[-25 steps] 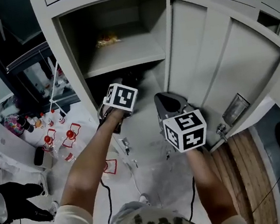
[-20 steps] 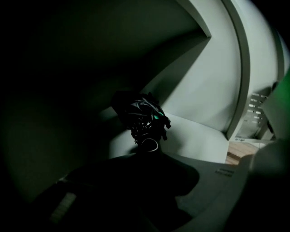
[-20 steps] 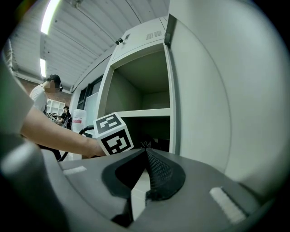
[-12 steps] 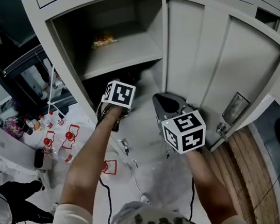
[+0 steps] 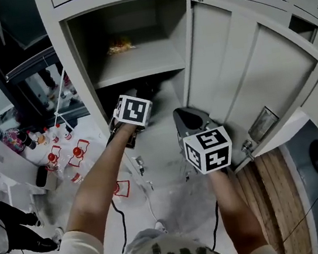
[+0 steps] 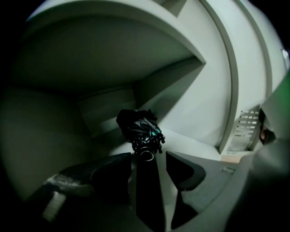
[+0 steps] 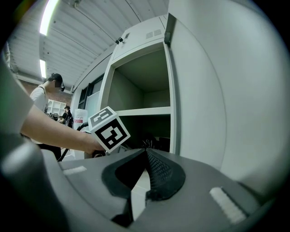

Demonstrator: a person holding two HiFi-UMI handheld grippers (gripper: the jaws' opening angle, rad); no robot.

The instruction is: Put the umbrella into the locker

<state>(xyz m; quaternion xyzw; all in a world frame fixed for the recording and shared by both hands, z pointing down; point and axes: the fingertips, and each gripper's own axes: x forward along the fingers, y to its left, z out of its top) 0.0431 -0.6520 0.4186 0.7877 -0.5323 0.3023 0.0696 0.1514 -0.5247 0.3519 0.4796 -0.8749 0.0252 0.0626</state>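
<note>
Black folded umbrella (image 6: 139, 128), resting in the lower compartment of the grey metal locker (image 5: 137, 62), its handle seemingly free between the left gripper's (image 6: 148, 157) 2 opening jaws, could be snagged and dragged out on withdrawal; right gripper (image 7: 144, 153) closed, empty, beside the door (image 5: 246, 75).

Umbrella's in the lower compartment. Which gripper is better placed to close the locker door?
Probably right. The right gripper, shut and empty, sits beside the open door; the left gripper reaches into the locker, jaws opening around the umbrella.
</note>
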